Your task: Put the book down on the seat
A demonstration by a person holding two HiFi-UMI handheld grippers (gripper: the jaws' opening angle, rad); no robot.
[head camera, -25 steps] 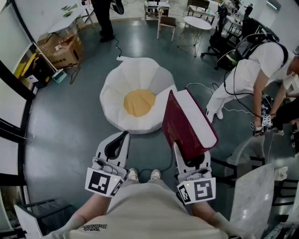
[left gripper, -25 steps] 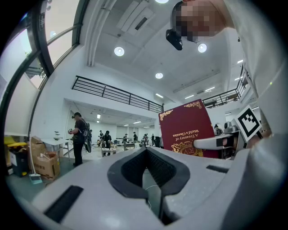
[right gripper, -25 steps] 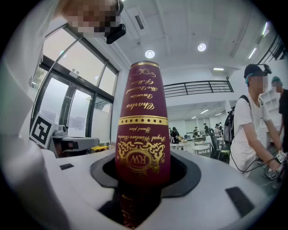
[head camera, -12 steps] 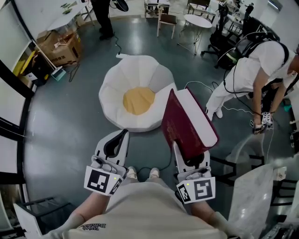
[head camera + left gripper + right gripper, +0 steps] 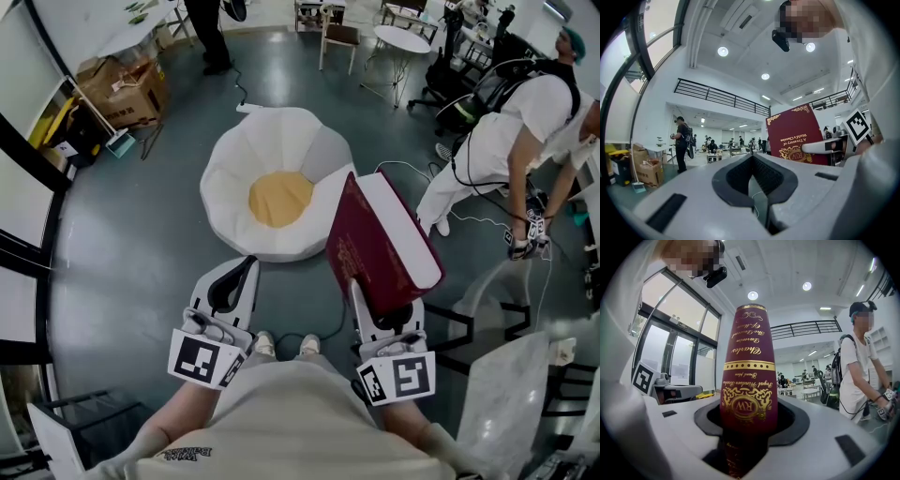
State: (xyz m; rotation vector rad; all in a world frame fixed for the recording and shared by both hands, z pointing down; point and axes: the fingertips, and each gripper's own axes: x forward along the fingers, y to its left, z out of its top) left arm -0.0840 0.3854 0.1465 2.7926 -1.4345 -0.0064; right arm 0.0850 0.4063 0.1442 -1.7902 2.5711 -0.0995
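Grey workshop floor (image 5: 131,244), white round seat (image 5: 234,169) ahead. The red book (image 5: 380,248) stands upright in the air off the seat's right edge, clamped in the right gripper (image 5: 382,317) (barely shifted this past second), so the setting-down remains undone. The left gripper (image 5: 232,286) has its fingers closed on nothing.

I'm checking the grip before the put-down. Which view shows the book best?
The right gripper view: the book fills the middle, its spine clamped between the jaws. The head view shows its red cover and page block from above; the left gripper view, only the front cover.
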